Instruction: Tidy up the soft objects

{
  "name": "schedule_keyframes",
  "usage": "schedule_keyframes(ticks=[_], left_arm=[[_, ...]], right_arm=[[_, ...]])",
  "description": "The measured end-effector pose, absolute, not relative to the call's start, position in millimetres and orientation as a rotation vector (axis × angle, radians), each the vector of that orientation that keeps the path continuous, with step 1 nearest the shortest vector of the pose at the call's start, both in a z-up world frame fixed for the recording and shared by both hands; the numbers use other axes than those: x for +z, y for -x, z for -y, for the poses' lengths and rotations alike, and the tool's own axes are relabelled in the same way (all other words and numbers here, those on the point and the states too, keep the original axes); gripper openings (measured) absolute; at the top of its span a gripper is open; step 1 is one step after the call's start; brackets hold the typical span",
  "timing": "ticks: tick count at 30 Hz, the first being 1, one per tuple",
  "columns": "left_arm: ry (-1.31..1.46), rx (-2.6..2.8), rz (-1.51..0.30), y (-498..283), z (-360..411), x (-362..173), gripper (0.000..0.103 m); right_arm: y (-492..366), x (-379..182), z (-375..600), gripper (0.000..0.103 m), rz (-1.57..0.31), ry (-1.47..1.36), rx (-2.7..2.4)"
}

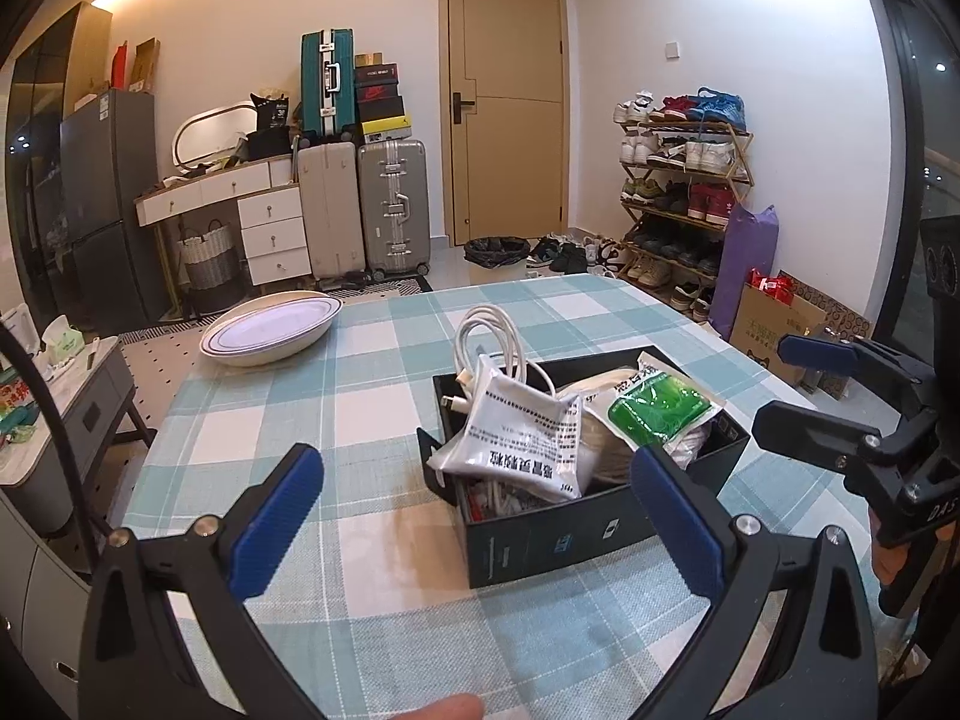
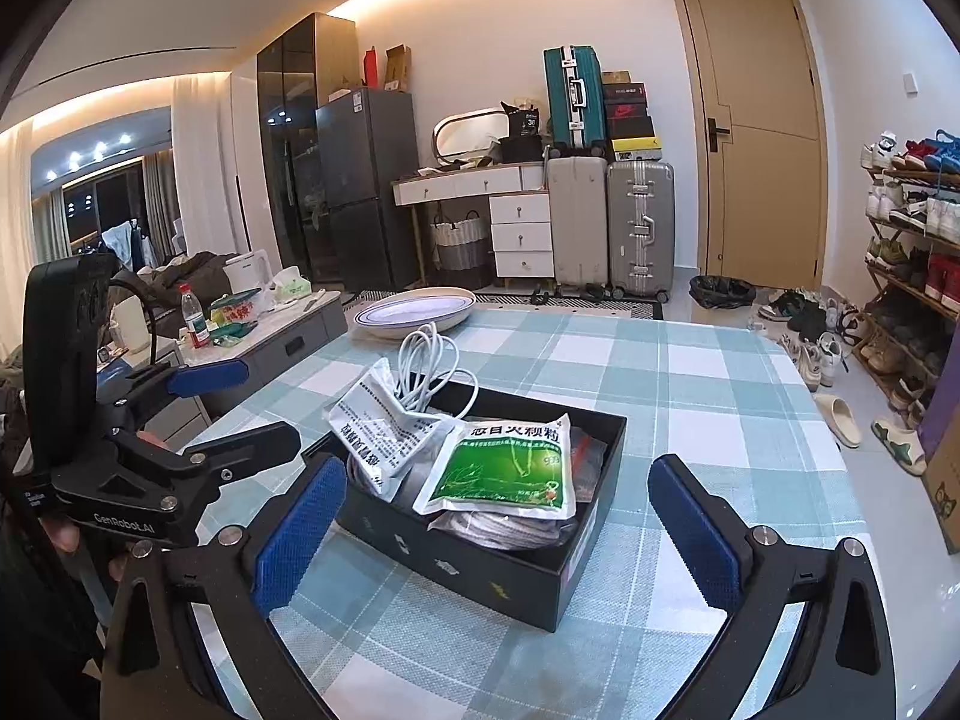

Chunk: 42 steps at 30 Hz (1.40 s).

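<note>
A: Item one, container?

B: Black box [image 1: 558, 540], open-topped, sitting on the checked tablecloth [image 1: 372, 372] toward the near right part of the table. Its near corner is lying between the left gripper's [image 1: 480, 516] blue pads.

A: Contents?

B: White sachet [image 1: 528, 438] with black print, leaning over the box's left rim and sticking out above it. Green sachet [image 2: 510, 468] lying flat on top, one corner reaching past the right wall. White cable [image 2: 429, 372] looping up out of the far corner. Coiled whitish cord [image 2: 504, 525] showing underneath the green sachet.

A: Grippers?

B: Left gripper: jaws standing wide apart, nothing between the pads but the box corner in the background, pads touching nothing. Right gripper [image 2: 510, 534]: jaws also spread wide, framing the box's near side without pressing on it. Each is showing in the other's view, just beside the box.

A: Free room?

B: Bare cloth is stretching left of the box up to the white oval dish [image 1: 270, 330], which is resting near the far left table edge, well apart from the box. The far right stretch of cloth is also lying open. The right table edge is running close past the box.

A: Surroundings?

B: Suitcases [image 1: 366, 210], a door [image 1: 504, 102], a shoe rack [image 1: 684, 180] standing beyond the table.
</note>
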<state>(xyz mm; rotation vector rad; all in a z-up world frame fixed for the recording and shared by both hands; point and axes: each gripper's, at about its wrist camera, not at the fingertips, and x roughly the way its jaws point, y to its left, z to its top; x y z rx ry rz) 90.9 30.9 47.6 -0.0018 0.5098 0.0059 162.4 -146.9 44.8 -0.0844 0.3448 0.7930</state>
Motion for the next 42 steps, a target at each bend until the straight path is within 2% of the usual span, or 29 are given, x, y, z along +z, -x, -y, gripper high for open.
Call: schedule_keyframes(ticks=[27, 42], left_arm=[[0.01, 0.047, -0.449, -76.2, -32.3, 17.2, 0.103], [0.019, 0.043, -0.434, -73.3, -32.6, 17.6, 0.103]], right_arm=[[-147.5, 17.9, 144.3, 0.102, -0.292, 0.077, 0.792], [-144.9, 12.4, 143.1, 0.103, -0.271, 0.089, 0.785]])
